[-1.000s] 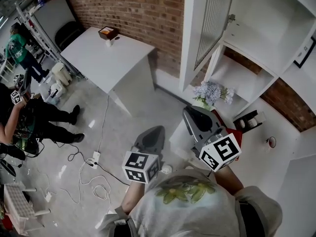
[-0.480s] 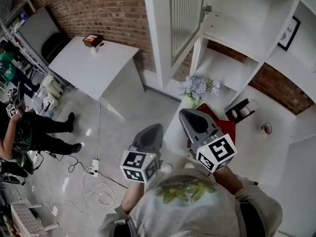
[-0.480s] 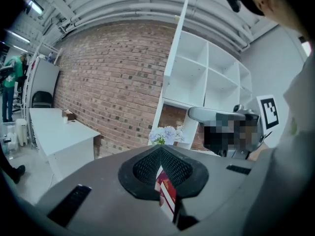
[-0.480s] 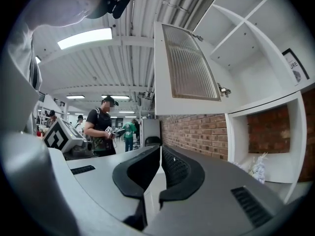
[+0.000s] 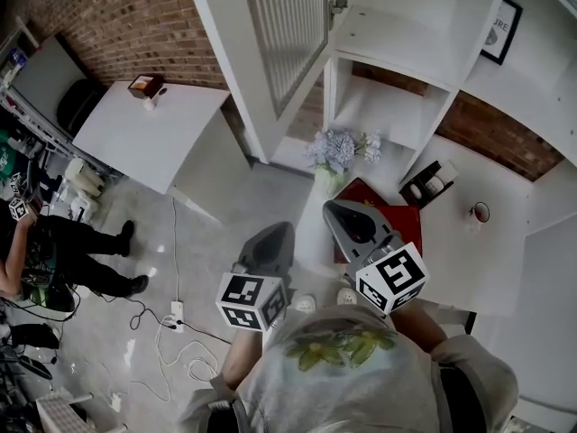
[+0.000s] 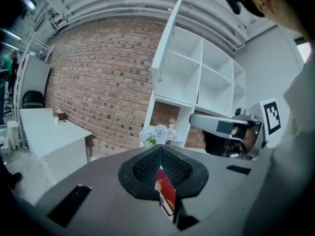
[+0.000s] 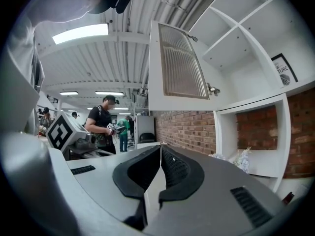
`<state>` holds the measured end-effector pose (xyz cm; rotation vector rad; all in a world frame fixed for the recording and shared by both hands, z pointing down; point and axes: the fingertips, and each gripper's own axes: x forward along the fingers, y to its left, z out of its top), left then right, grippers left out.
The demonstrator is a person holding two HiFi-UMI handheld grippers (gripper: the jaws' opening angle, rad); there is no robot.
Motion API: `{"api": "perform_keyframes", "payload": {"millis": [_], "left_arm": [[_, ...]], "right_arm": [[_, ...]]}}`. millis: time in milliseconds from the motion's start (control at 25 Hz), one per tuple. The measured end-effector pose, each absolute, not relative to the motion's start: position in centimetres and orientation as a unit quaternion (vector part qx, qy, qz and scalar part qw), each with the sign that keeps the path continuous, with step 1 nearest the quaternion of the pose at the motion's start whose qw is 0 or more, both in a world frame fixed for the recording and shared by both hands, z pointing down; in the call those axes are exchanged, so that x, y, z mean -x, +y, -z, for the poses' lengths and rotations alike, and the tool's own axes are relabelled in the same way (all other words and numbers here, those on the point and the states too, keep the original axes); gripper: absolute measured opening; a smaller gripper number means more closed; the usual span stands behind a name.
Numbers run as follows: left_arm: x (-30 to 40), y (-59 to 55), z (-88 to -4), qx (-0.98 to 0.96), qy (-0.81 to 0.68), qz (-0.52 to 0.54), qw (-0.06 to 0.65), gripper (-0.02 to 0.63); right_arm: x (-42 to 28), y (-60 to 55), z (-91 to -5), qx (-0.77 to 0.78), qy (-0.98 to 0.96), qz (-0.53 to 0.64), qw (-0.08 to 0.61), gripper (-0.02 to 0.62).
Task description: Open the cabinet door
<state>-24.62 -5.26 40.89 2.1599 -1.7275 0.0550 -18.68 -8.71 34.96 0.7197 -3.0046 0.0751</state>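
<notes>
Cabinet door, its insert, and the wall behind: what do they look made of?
Cabinet door: white-painted frame, probably wood or laminate, matte. Its insert looks like ribbed translucent glass or acrylic, from the fine vertical lines. Wall: exposed red-brown brick with pale mortar joints, rough.

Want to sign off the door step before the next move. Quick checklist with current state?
1. Cabinet door swung wide, shelves exposed: ok.
2. Left gripper shut, nothing held: ok.
3. Right gripper shut, nothing held, clear of the door: ok.
4. Flowers upright, apart from both grippers: ok.
5. Door at its hinge stop: cannot tell.
</notes>
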Motion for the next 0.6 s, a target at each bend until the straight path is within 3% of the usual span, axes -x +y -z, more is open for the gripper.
{"api": "perform_keyframes", "payload": {"millis": [600], "left_arm": [[19.5,-7.6,-41.9,-0.807,-0.553,-0.036,0.204,0.011]], "right_arm": [[14.4,-9.8,-36.1,-0.282,-0.958,-0.032,0.048,0.026]]}}
